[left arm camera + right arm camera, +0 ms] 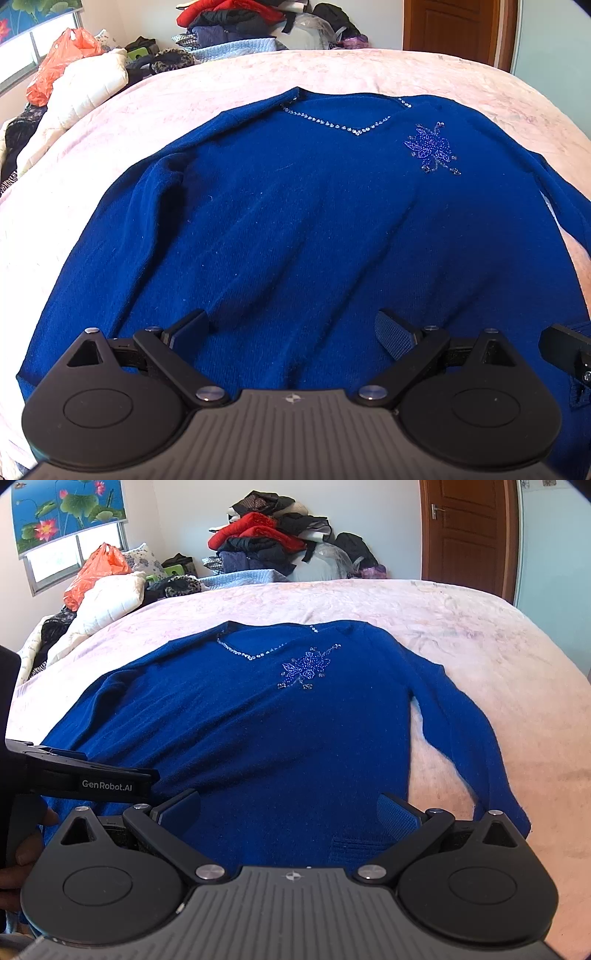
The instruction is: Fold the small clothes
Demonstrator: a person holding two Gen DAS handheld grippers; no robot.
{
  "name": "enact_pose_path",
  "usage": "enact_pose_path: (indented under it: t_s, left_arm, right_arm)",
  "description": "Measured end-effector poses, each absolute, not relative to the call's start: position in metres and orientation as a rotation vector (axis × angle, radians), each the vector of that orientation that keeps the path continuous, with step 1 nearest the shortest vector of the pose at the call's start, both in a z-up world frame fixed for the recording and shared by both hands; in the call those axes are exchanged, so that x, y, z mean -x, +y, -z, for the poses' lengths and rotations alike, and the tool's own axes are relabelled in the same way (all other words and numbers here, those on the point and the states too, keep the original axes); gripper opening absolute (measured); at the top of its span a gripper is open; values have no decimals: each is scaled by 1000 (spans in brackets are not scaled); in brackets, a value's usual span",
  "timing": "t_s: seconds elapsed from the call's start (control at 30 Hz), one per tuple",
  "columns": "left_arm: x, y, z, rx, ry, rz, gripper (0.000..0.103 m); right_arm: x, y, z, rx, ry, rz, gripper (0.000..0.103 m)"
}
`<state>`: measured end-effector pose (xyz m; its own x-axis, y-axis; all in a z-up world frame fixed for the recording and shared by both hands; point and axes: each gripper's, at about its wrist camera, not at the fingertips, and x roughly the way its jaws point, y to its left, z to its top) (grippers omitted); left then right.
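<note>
A royal-blue V-neck sweater (295, 221) (258, 731) lies flat, front up, on the pink bedspread (129, 122) (480, 646). Rhinestones line its neckline and a beaded flower (430, 147) (306, 668) sits on the chest. Both sleeves lie down along its sides. My left gripper (291, 332) hovers open over the hem, nothing between its fingers. My right gripper (290, 812) is open too, over the hem's right part near the ribbed edge. The left gripper's body (85, 779) shows at the left of the right wrist view, and the right one's tip (565, 347) at the left view's right edge.
A heap of clothes (273, 539) is stacked at the far end of the bed. An orange plastic bag (96, 572) and a white quilted jacket (107, 605) lie at the far left under a window. A brown wooden door (469, 535) stands at the back right.
</note>
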<state>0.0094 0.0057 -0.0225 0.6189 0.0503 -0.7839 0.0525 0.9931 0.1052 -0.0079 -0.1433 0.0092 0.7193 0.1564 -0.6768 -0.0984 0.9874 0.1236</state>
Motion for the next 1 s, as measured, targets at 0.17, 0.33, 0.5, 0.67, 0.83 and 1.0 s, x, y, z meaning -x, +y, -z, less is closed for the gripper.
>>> enact_pose_path:
  t_s: [0.17,0.33,0.5,0.67,0.83,1.0]
  left_arm:
    - [-11,7,24,-120,907,-1,97]
    - [-11,7,24,-120,908,-2,97]
    - [-11,7,24,-119,906,-1,97]
    - [-11,7,26,-121,907,-5,97]
    - [-11,7,26,-121,908,-6,97]
    - [-12,7,28,-120,913,-10,97]
  right_arm:
    - [8,-143,-9,-77,750,-139,103]
    - [9,-143,-8,-79,750,-149,103]
    - [10,-147,-9,-110,743,-173,103]
    - [11,-150,-10,-135,740,-190,103]
    - [11,-145,-10,-96,735,-171,103]
    - [15,-140,-12,-47,710,-164,102]
